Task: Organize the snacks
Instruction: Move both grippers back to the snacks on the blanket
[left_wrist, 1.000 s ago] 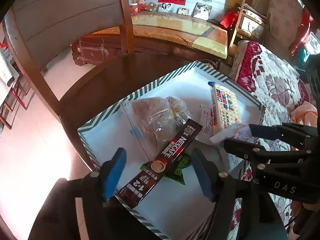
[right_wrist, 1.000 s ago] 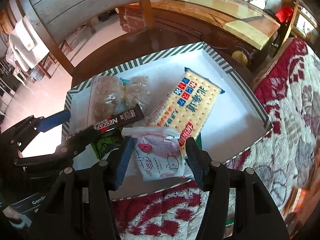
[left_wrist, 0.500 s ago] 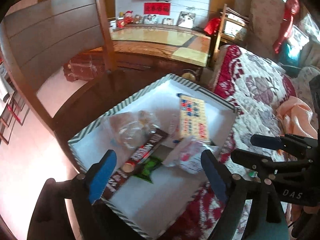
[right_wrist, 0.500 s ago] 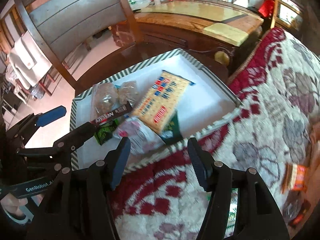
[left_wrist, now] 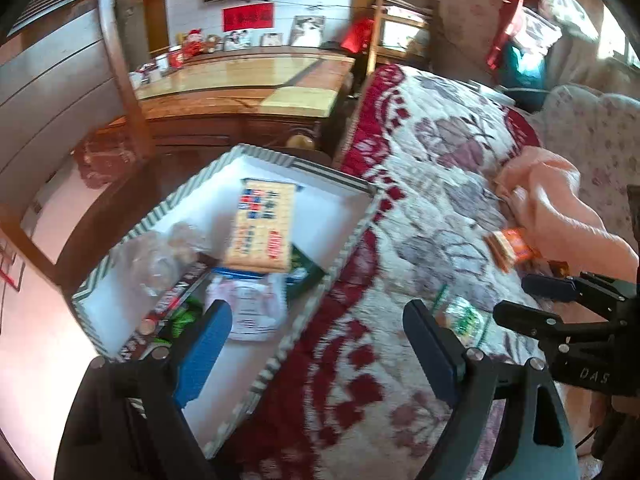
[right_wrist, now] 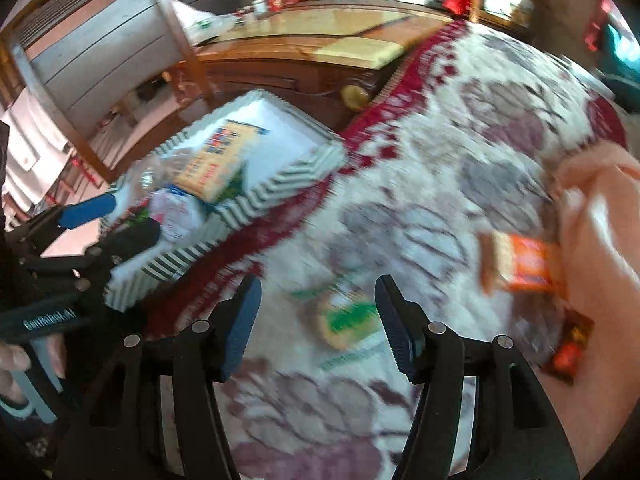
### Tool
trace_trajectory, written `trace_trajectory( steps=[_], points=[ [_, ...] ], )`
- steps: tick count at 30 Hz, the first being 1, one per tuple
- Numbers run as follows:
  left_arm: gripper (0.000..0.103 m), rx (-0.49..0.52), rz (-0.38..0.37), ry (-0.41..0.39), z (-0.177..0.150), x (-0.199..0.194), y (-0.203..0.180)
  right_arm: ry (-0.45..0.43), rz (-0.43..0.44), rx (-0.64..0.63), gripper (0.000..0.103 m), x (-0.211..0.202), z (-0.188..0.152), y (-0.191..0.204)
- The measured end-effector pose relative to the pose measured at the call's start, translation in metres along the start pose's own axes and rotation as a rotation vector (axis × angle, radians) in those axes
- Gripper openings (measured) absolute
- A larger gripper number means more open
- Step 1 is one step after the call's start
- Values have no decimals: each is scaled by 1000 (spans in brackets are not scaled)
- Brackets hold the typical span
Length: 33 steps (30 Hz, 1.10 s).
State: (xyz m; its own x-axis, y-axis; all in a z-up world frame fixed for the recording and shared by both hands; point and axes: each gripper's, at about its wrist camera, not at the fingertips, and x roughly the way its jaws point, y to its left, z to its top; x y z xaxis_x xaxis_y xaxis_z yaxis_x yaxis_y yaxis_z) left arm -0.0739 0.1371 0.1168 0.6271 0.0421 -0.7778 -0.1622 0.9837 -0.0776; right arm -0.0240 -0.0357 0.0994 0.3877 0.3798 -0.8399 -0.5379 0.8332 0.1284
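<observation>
both tools have swung off the striped box (left_wrist: 352, 236) toward the quilted bed (left_wrist: 440, 184). right tool (right_wrist: 316, 320) part open, empty, above a green-labelled packet (right_wrist: 348, 316). left tool (left_wrist: 316, 344) wide, empty, straddling the box edge. orange packet (right_wrist: 524, 264) further right.

Right wrist view motion-blurred: green-and-white packet (right_wrist: 346, 322) lettering unreadable; orange packet (right_wrist: 526, 264) smeared, far end under peach cloth (right_wrist: 600, 240). Dark red wrapper (right_wrist: 568, 350) print illegible. Left wrist view: coffee stick (left_wrist: 168, 304) lower end hidden behind blue finger pad (left_wrist: 202, 350). Striped box (left_wrist: 340, 248) near corner behind gripper body.
</observation>
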Motion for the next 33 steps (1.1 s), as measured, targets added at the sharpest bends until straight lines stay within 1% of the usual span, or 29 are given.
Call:
trace_trajectory(
  steps=[5,10,13,14,18,26,28,30,33],
  points=[
    [89,57,-38,16,0,2,-28,23,-42,70,60,-7,-25,-38],
    [91,134,-108,51,-3,11,-61,45,-74,122,60,-11,-45,-66],
    [91,194,-145,92,-8,23,-81,54,-92,138,60,-13,-53,-76],
    [91,199,-152,108,-10,27,-86,54,-96,149,60,-14,-55,-81],
    [91,167,-166,164,-18,44,-99,51,-100,202,63,-17,-59,-97],
    [91,-12,-189,225,-8,76,-111,40,-96,239,63,-19,-62,-112],
    [91,-55,-184,243,-4,87,-110,40,-97,246,63,-20,-63,-116],
    [91,-68,-174,263,-4,96,-110,41,-106,253,63,-21,-64,-119],
    [91,-63,-156,313,-12,107,-103,39,-110,278,63,-22,-65,-127]
  ],
)
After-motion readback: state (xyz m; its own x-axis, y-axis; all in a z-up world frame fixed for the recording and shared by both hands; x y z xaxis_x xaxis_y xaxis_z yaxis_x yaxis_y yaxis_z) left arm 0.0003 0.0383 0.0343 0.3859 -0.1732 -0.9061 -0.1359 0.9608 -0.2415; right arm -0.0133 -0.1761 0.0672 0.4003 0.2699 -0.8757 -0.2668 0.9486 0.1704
